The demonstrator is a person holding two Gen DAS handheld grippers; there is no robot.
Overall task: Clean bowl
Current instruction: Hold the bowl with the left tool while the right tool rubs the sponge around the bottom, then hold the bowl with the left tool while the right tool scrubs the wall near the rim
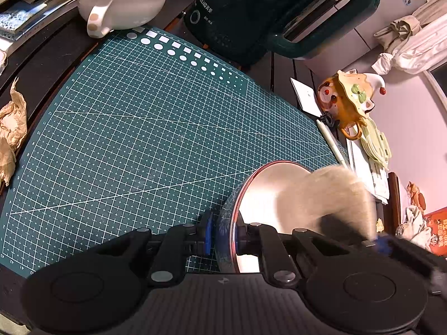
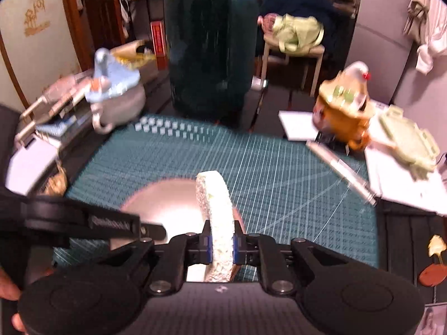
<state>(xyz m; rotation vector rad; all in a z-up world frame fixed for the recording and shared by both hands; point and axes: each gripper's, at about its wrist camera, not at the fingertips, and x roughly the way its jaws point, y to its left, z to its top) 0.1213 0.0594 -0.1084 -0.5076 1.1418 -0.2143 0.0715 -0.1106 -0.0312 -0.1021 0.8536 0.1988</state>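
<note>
A white bowl with a red rim and blue patterned outside stands on the green cutting mat. My left gripper is shut on its near rim, one pad outside the wall and one inside. A pale sponge, blurred, hovers over the bowl's right side. In the right wrist view my right gripper is shut on that white sponge, which stands on edge above the bowl. The left gripper's black arm reaches in from the left.
A dark green appliance stands at the mat's far edge, with a white teapot to its left. An orange ceramic pot, a pen and papers lie to the right. Crumpled paper lies to the left.
</note>
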